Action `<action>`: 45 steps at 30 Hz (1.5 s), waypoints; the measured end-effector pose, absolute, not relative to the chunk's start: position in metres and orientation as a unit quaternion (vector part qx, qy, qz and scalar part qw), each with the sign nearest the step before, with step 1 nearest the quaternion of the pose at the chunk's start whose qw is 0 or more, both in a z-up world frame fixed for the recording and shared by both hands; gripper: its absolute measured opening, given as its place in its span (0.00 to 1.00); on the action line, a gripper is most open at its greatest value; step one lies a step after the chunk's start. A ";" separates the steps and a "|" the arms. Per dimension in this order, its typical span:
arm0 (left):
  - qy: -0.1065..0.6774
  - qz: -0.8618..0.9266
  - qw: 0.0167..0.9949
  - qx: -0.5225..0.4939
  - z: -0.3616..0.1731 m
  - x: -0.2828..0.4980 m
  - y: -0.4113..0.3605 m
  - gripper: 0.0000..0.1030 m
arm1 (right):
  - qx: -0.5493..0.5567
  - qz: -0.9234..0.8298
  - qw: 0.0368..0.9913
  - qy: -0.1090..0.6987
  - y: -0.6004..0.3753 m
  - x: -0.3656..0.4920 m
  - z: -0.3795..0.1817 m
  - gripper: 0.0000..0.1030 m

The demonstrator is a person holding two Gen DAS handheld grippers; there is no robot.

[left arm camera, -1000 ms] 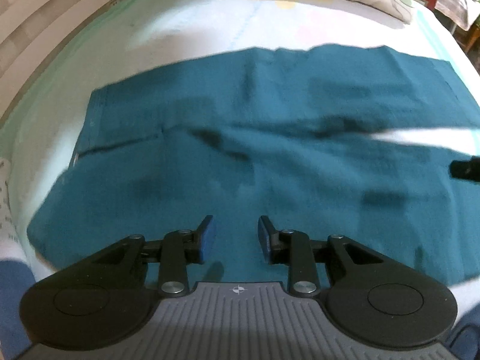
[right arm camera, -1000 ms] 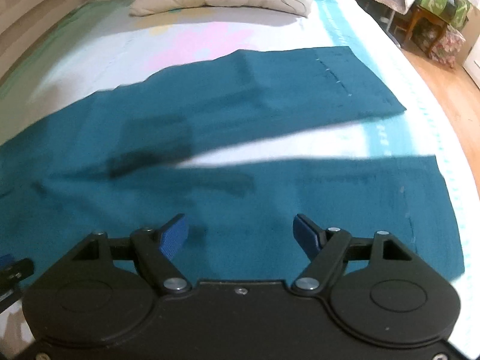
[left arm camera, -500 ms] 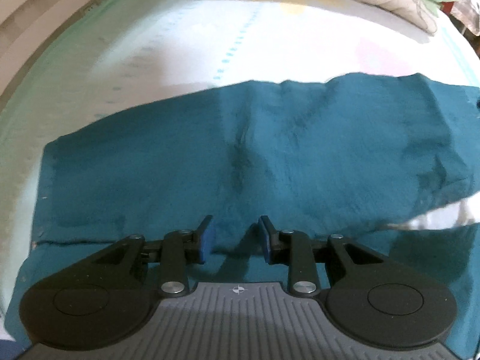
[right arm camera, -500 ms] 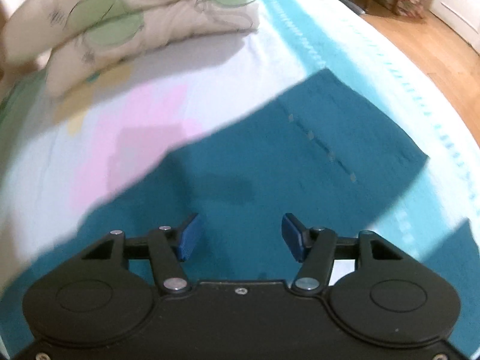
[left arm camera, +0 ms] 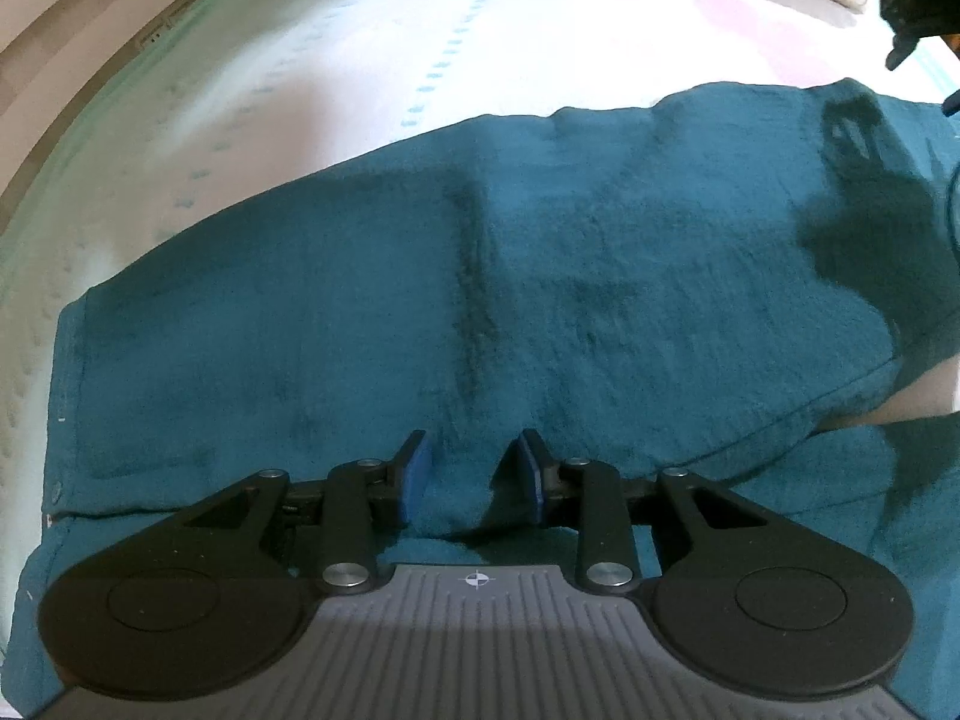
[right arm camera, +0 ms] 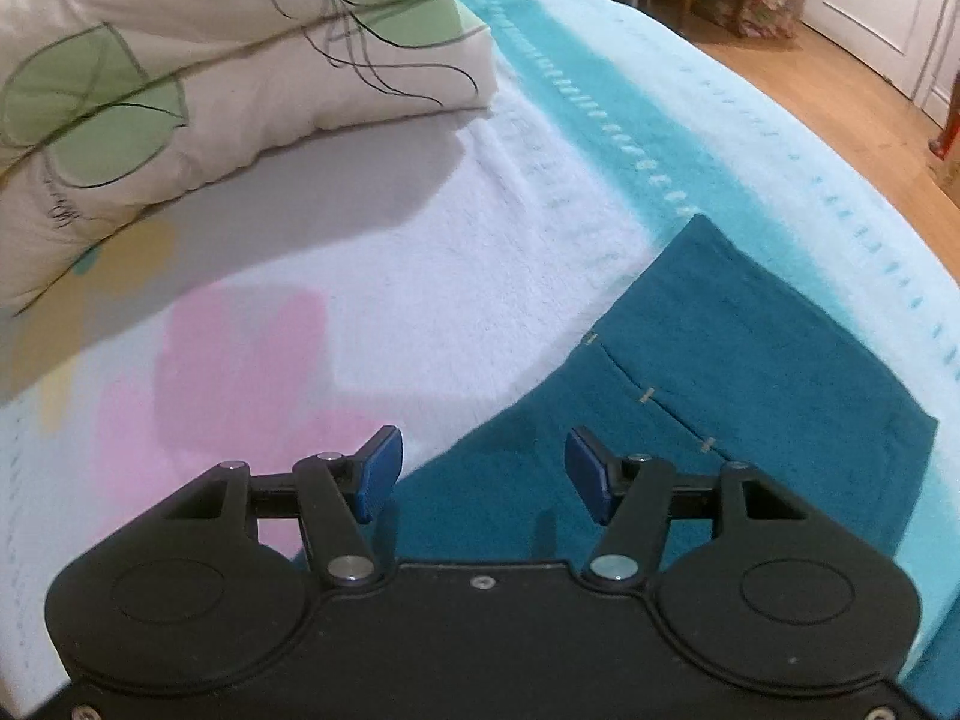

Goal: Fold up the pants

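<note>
Change since a second ago: both grippers have travelled toward the far side of the bed; the right wrist view, which then took in both spread legs, now shows one leg end and pillow.

Bed cover (right arm camera: 420, 312), white terry with pink and yellow patches and a turquoise stitched border: the work surface, filling both views.

Teal fleece pants (left arm camera: 540, 300): laid flat across the cover, waistband at the left of the left view, centre seam running away from the camera. The far leg's hem (right arm camera: 780, 348), marked by pale tack stitches, lies near the turquoise border.

White pillow with green leaf print (right arm camera: 180, 78): beyond the far edge of the pants, well apart from them, probably no obstacle.

Wooden floor and furniture (right arm camera: 840, 90): past the bed's right side.

Left gripper (left arm camera: 472, 480): blue pads apart with a moderate gap, low over the crotch area; contact cannot be told.

Right gripper (right arm camera: 480, 474): pads wide apart, holding nothing, straddling the pants' far edge, likely placed to take it for folding.
</note>
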State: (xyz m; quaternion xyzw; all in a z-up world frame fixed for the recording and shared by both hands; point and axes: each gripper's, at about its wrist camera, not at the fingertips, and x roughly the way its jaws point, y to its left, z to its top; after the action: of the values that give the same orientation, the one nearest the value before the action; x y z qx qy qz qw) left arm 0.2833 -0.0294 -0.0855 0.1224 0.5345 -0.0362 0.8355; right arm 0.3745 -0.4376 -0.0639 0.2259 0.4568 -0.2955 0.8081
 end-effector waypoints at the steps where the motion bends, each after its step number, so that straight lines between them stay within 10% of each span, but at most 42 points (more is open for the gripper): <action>1: 0.533 -0.034 0.836 0.122 -0.086 0.282 -0.030 0.30 | 0.229 -0.297 0.804 0.461 -0.439 0.379 -0.068 0.63; 8: 0.529 -0.027 0.839 0.124 -0.083 0.281 -0.037 0.30 | 0.236 -0.310 0.771 0.503 -0.444 0.386 -0.090 0.59; 11: 0.530 -0.031 0.839 0.114 -0.080 0.281 -0.034 0.29 | 0.222 -0.277 0.780 0.515 -0.440 0.375 -0.083 0.10; 45: 0.533 -0.014 0.836 -0.130 -0.019 0.361 0.021 0.29 | 0.303 -0.192 0.790 0.497 -0.441 0.179 -0.068 0.10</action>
State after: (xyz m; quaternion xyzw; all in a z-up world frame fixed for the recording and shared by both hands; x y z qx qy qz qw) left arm 0.3613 0.0212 -0.0190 -0.1297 0.5331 -0.0138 0.8359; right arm 0.1792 -0.4414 -0.0676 0.3029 0.4971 -0.1915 0.7902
